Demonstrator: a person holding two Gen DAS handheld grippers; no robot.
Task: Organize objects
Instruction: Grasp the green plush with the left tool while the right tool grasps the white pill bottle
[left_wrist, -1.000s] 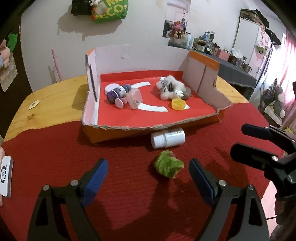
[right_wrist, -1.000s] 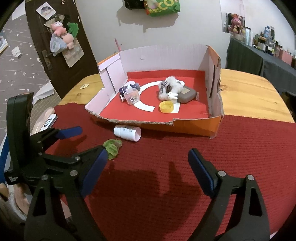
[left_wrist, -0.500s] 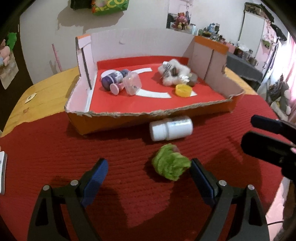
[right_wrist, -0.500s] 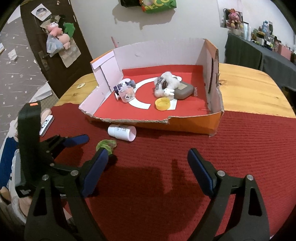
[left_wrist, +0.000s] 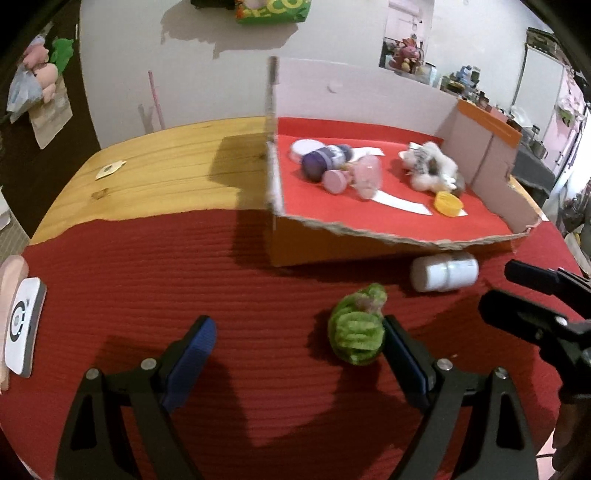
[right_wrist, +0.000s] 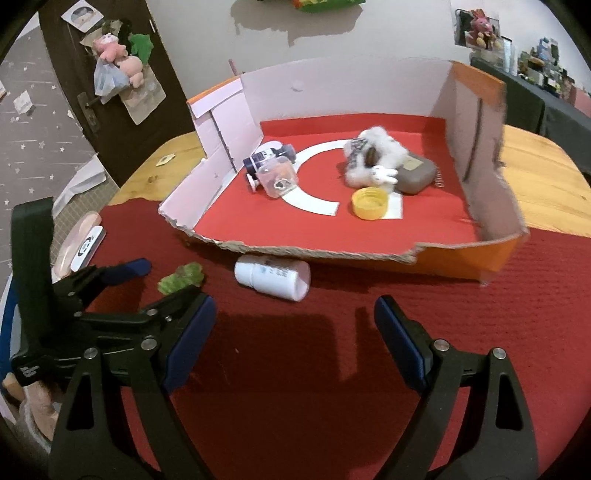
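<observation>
Left gripper (left_wrist: 299, 347) spread wide over red cloth (left_wrist: 147, 280); green toy (left_wrist: 356, 328) lies between fingers, against right pad (left_wrist: 402, 358). Right gripper (right_wrist: 295, 328) spread, holding nothing, near white bottle (right_wrist: 273, 277). Bottle lies on side just beside box (right_wrist: 461, 258) front wall. Box on table's middle, holding small items.

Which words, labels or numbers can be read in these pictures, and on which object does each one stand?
"ECO": partial white letters on the green bag hanging on the wall, cut off at the frame edge.
White plastic bottle lying on the red cloth: small print on its label, too blurred to read.
White flat card with a black ring symbol: no readable letters.
</observation>
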